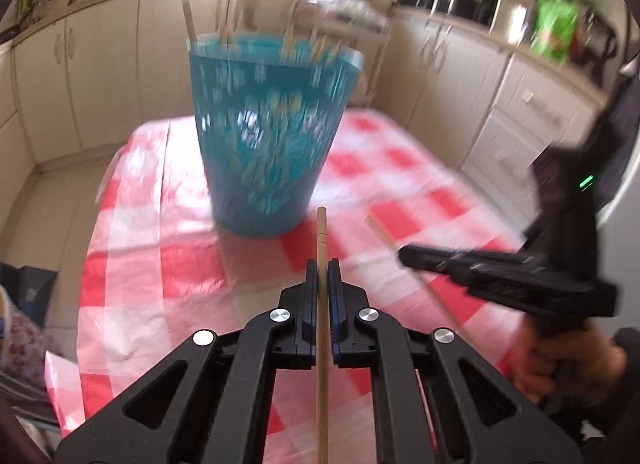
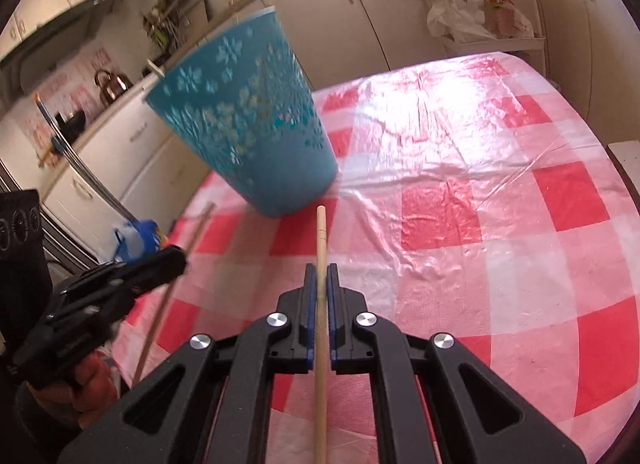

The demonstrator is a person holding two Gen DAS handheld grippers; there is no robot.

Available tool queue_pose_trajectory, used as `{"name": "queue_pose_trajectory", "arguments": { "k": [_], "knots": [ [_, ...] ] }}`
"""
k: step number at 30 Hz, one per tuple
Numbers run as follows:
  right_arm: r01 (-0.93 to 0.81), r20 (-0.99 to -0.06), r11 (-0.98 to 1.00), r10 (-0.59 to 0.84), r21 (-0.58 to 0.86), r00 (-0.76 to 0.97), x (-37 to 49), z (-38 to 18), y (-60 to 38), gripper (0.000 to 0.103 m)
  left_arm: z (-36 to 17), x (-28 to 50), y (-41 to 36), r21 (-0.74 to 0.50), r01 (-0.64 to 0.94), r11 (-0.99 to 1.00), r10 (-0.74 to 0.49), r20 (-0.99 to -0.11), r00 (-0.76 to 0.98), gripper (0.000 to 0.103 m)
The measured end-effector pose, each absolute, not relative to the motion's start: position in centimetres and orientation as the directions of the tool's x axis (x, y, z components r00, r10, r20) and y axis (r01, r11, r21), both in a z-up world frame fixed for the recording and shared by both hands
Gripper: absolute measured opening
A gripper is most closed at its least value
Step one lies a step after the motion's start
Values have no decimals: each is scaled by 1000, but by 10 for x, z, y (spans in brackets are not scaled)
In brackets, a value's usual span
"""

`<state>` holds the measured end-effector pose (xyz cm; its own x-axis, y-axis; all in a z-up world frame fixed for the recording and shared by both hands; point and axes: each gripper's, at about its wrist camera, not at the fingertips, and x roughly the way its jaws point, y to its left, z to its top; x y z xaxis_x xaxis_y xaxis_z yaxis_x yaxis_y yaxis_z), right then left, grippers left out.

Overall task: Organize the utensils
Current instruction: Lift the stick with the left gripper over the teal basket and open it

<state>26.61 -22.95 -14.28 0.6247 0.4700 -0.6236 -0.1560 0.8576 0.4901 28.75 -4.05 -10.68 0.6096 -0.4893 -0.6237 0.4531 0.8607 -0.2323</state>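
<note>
A blue perforated plastic holder [image 1: 270, 136] stands on the red-and-white checked tablecloth [image 1: 160, 264]; several wooden sticks [image 1: 189, 22] poke up out of it. My left gripper [image 1: 322, 264] is shut on a wooden chopstick [image 1: 321, 232] whose tip points at the holder's base. My right gripper [image 2: 321, 270] is shut on another wooden chopstick [image 2: 320, 232], also pointing at the holder [image 2: 248, 124]. The right gripper shows in the left wrist view [image 1: 404, 254], with its chopstick [image 1: 384, 236]. The left gripper shows in the right wrist view [image 2: 180, 258], with its chopstick [image 2: 200, 220].
The table [image 2: 480, 184] is round and its edge drops off on the left [image 1: 92, 232]. Cream kitchen cabinets [image 1: 100, 76] ring the room. A white rack with plastic bags [image 2: 480, 16] stands behind the table. A blue bag [image 2: 136, 240] sits on the floor.
</note>
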Motion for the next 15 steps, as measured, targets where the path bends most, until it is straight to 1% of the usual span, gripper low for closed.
{"name": "queue_pose_trajectory", "arguments": {
  "k": [3,7,10,15],
  "knots": [
    [-156,-597,846,478,509,644,264,-135,-231,6,-69,289,-19,-293,444,846,-531,-521,668,5],
    [-163,-582,837,490,522,649,264,-130,-228,6,-19,302,6,-349,423,836,-538,-371,757,5],
    [-167,-580,833,497,527,646,263,-131,-224,6,10,316,12,-358,406,841,-512,-287,809,5],
    [-157,-579,825,504,543,641,263,-135,-226,6,40,351,11,-382,380,842,-474,-190,860,5]
  ]
}}
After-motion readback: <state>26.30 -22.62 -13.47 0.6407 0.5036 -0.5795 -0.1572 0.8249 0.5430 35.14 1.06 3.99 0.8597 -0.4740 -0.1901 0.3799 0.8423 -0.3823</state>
